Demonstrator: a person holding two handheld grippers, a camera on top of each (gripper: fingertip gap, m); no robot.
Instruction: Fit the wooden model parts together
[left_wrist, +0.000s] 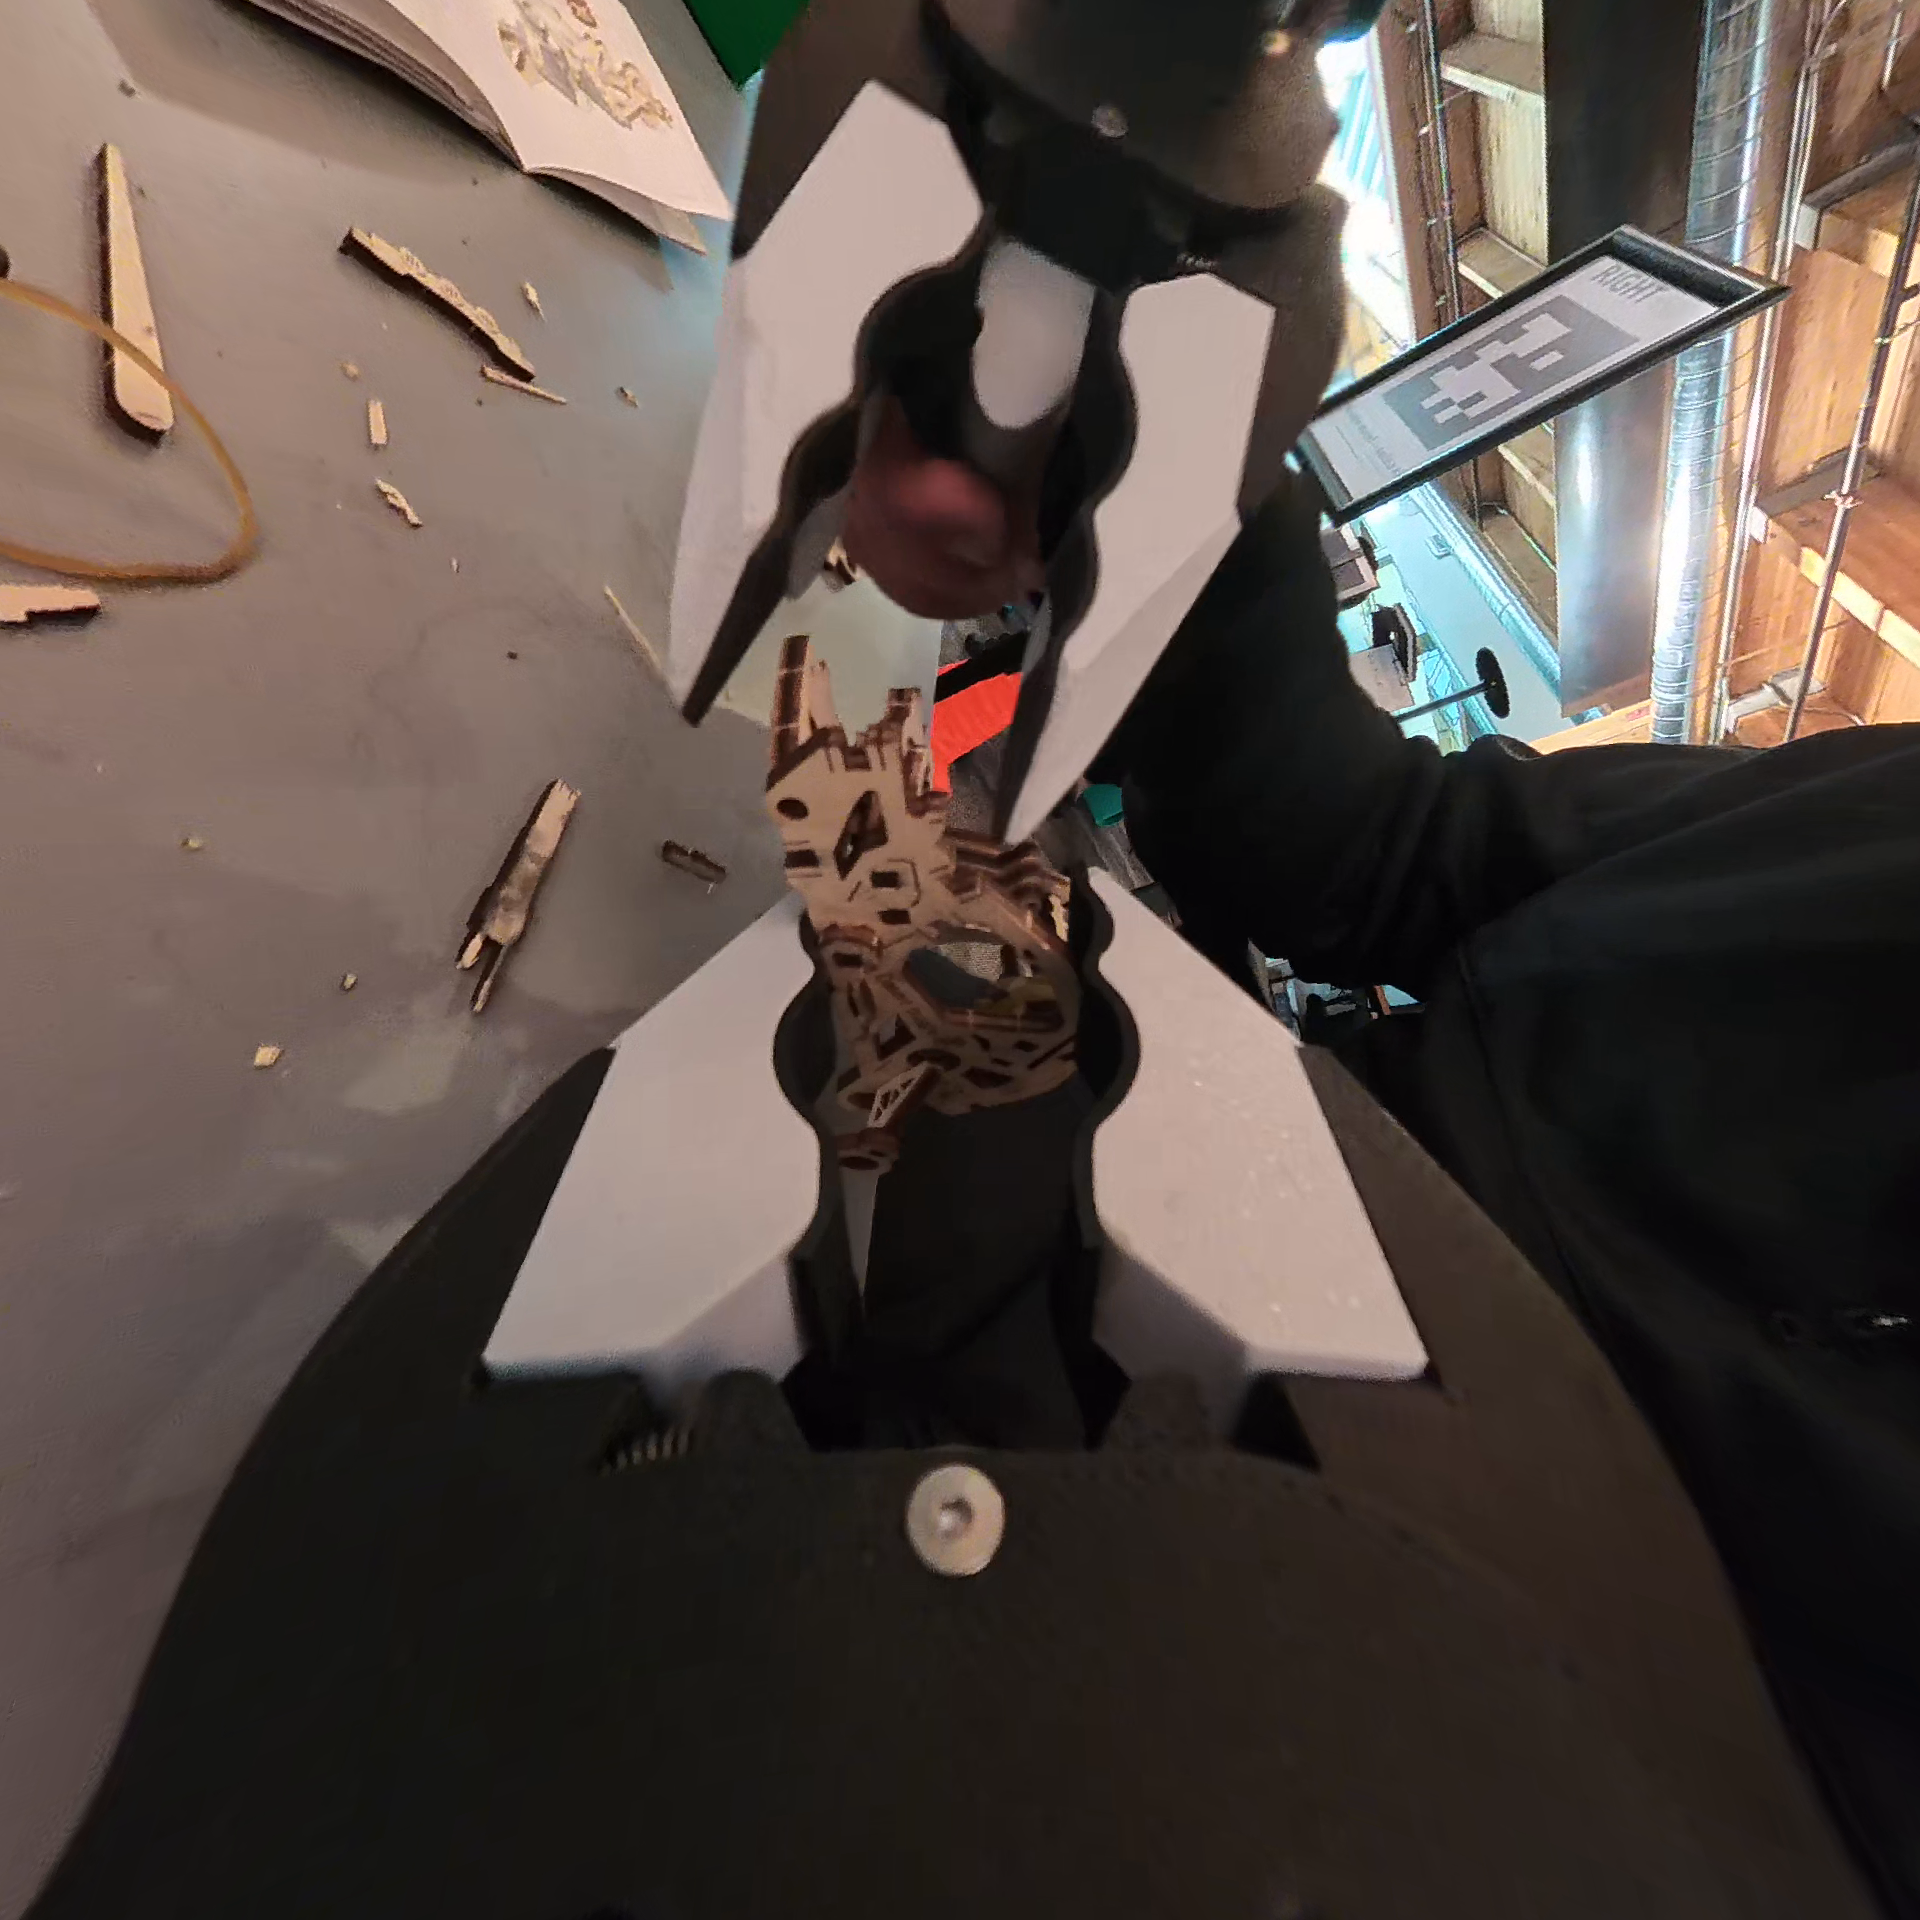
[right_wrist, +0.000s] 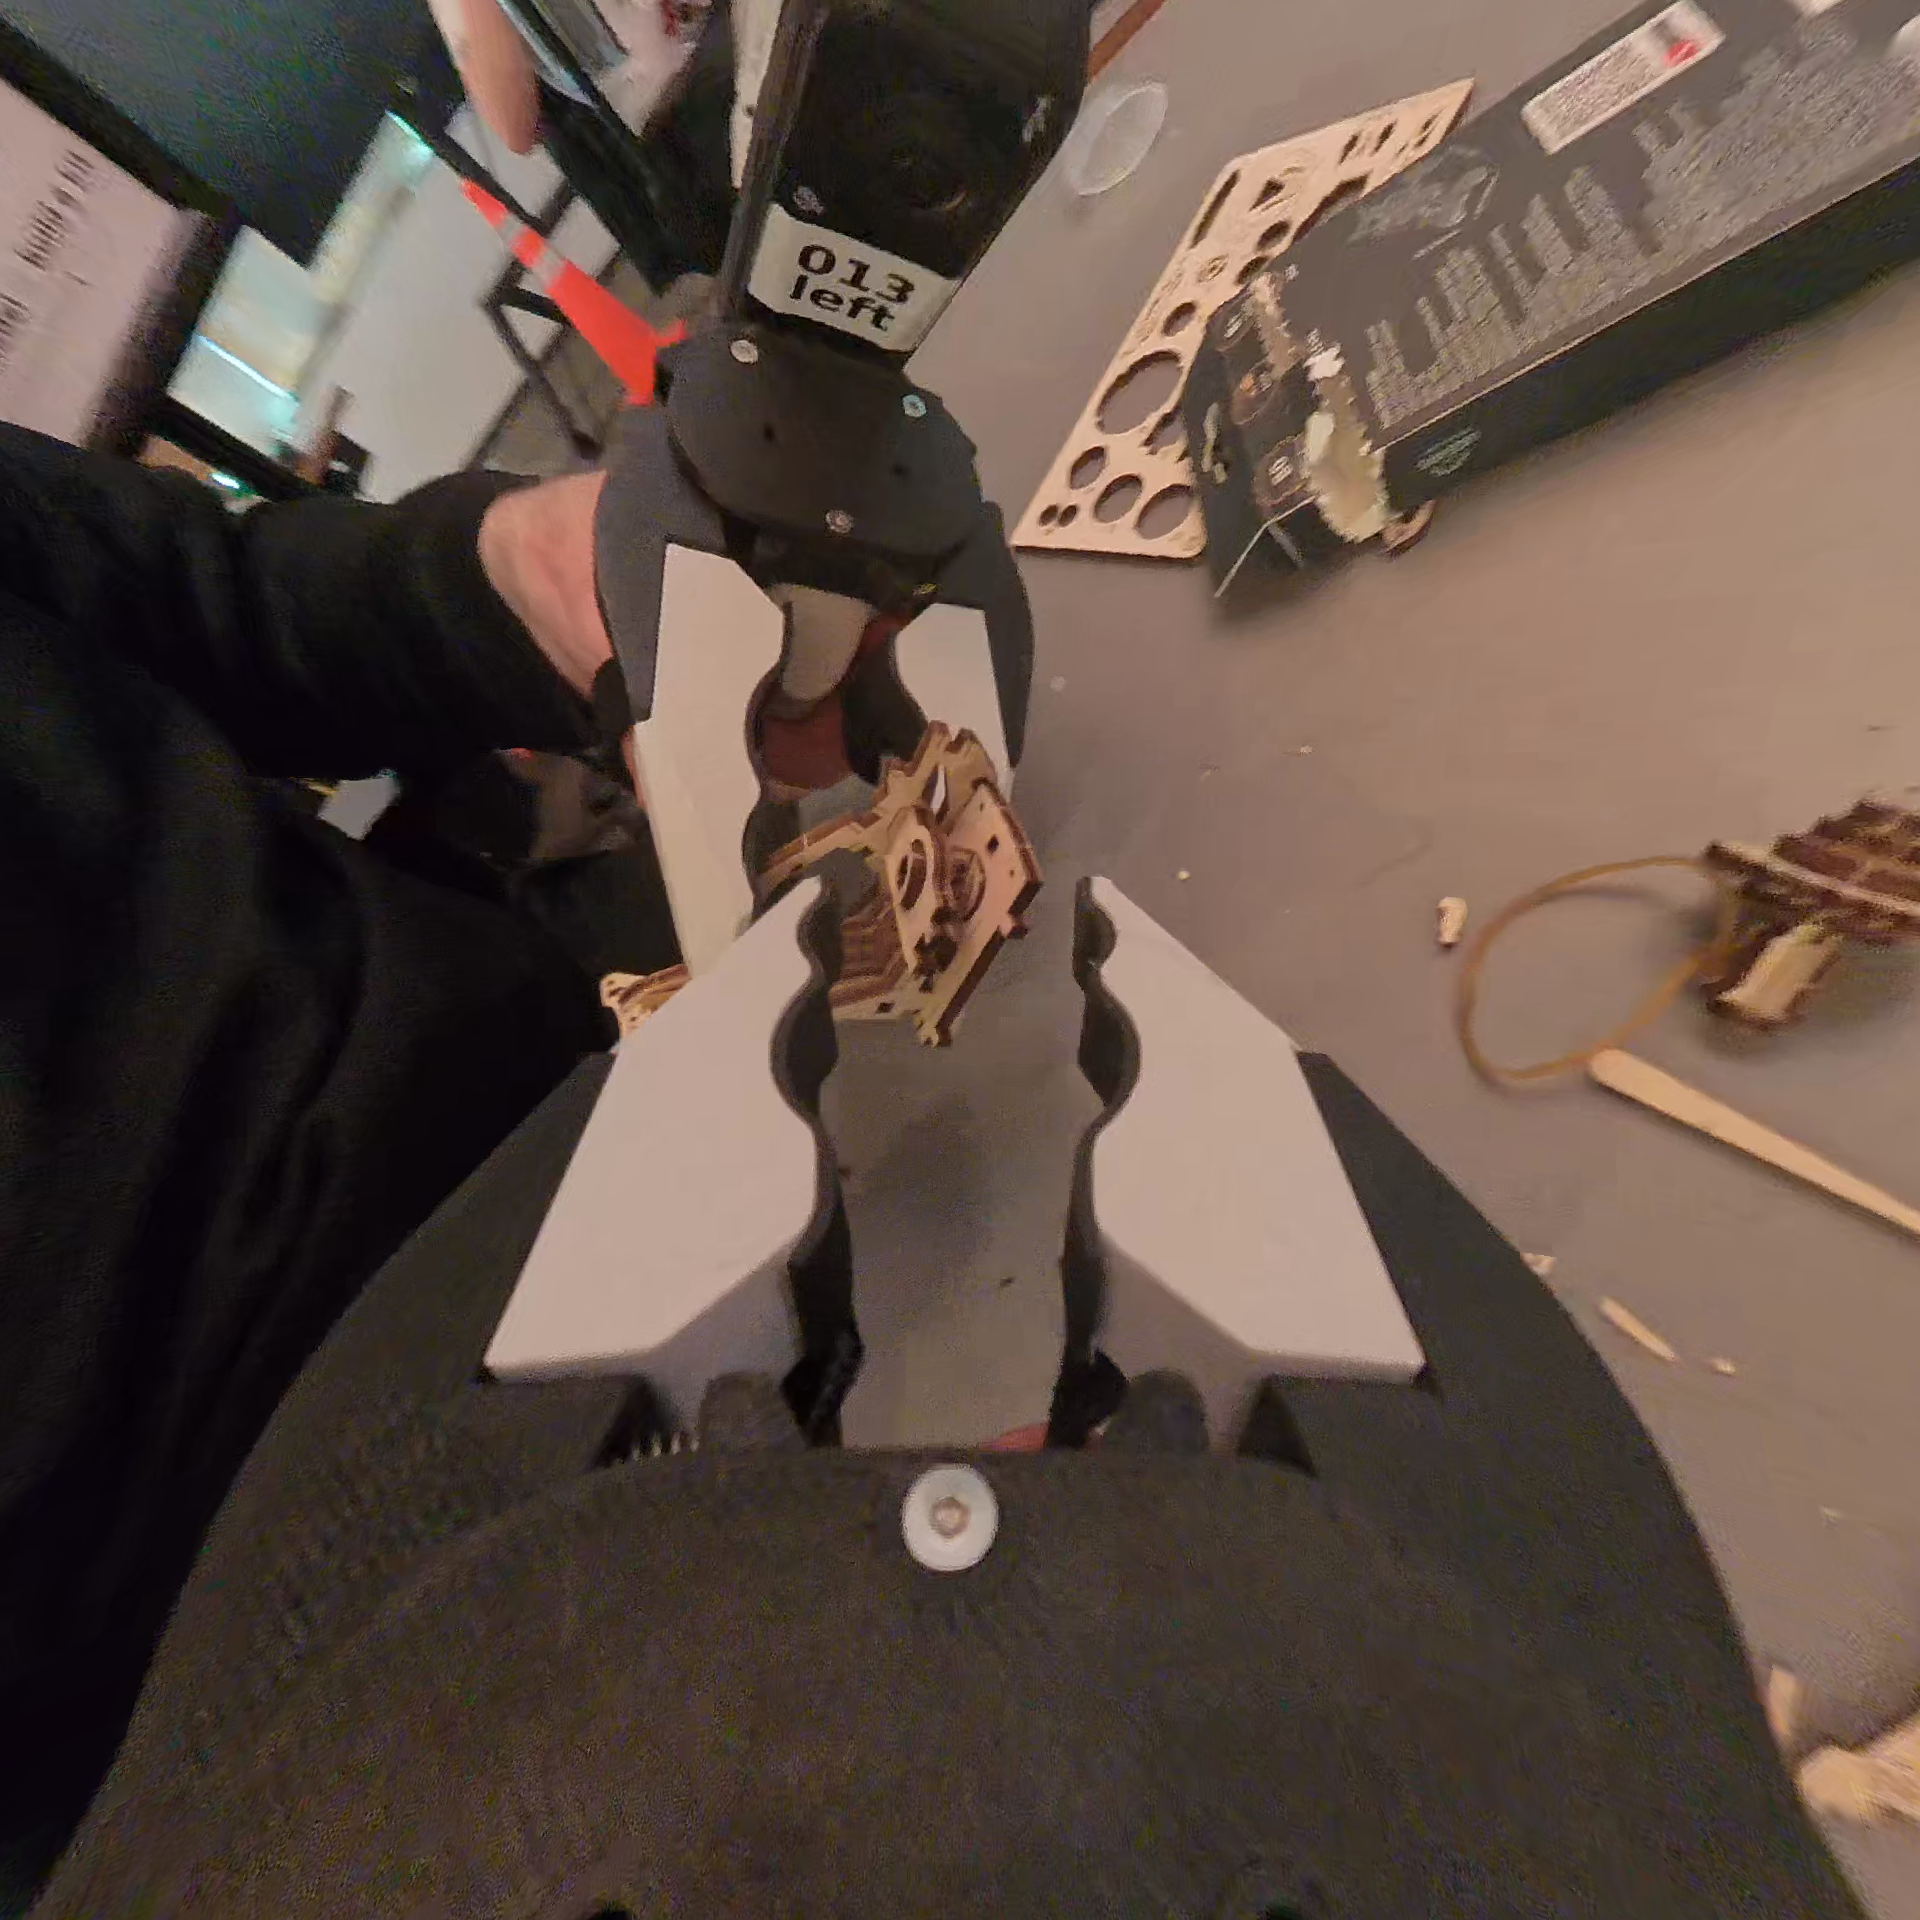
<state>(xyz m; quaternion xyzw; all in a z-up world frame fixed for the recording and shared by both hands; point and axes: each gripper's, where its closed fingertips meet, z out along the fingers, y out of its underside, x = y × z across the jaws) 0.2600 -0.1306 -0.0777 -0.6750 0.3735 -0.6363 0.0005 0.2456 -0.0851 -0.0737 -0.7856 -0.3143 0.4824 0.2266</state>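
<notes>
The grey desk (right_wrist: 1455, 727) fills most of both views, strewn with kit pieces. Largest on it is a long black cardboard box (right_wrist: 1538, 270) with a torn end, lying partly over a punched-out plywood sheet (right_wrist: 1153, 416) full of round holes. An open instruction booklet (left_wrist: 540, 94) lies at the far edge in the left wrist view.

The left hand-held gripper (left_wrist: 945, 904) has its white fingers clamped on a wooden model assembly (left_wrist: 925, 935), a laser-cut plywood cluster raised above the desk. The right hand-held gripper (right_wrist: 945, 914) faces it tip to tip with its jaws spread apart and nothing between them; its left finger lies against the assembly's side, though whether it actually touches I cannot tell. A person's black sleeve (right_wrist: 260, 727) shows behind the grippers.

A second, smaller wooden sub-assembly (right_wrist: 1808, 925) rests on the desk to the right, blurred, with a tan rubber band (right_wrist: 1496, 997) looped beside it. A flat wooden stick (right_wrist: 1756, 1143) lies just beyond the loop. Small offcuts and splinters (left_wrist: 514, 894) are scattered across the surface.
</notes>
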